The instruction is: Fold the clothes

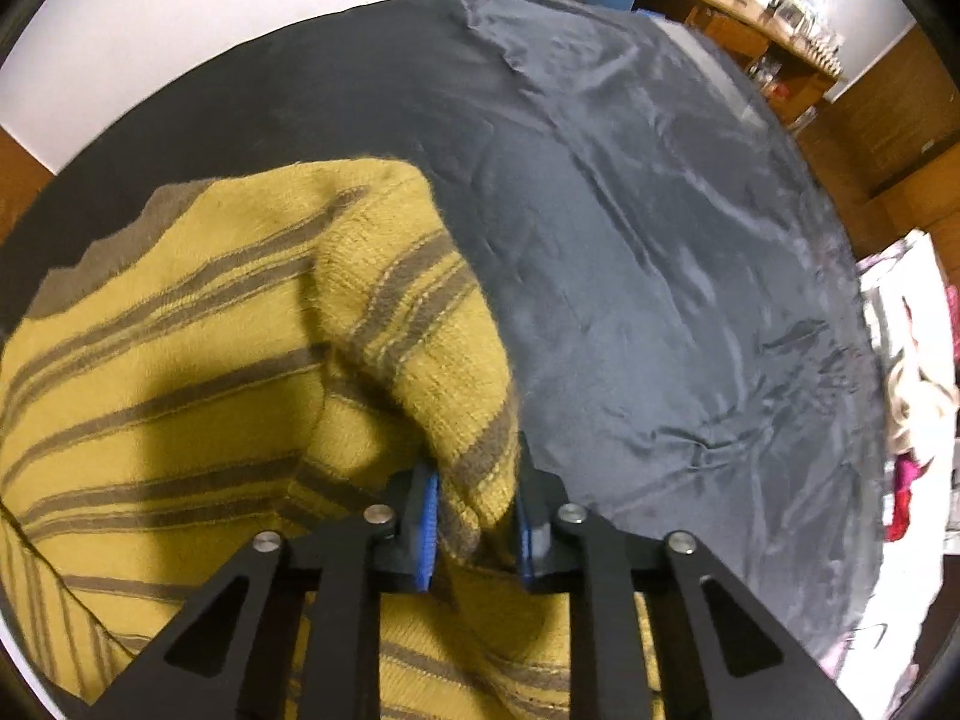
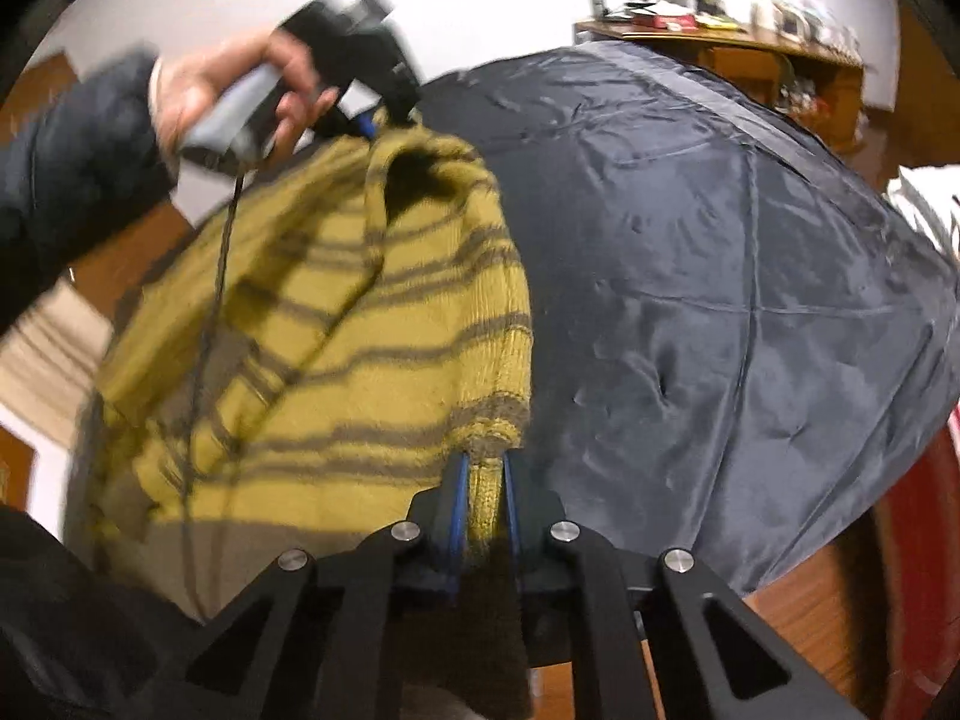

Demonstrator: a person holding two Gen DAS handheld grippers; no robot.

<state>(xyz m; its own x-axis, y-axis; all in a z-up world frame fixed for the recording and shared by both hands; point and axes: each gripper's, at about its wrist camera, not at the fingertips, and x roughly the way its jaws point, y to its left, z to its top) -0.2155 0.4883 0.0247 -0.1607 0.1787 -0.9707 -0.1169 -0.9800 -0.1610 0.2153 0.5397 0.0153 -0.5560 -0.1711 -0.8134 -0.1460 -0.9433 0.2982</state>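
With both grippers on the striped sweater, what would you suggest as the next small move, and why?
Probably lift both ends together and spread the sweater flat over the dark cloth. The left gripper is shut on a bunched fold and the right gripper is shut on the ribbed edge, yet the knit hangs crumpled between them, so it likely needs laying out before any fold.
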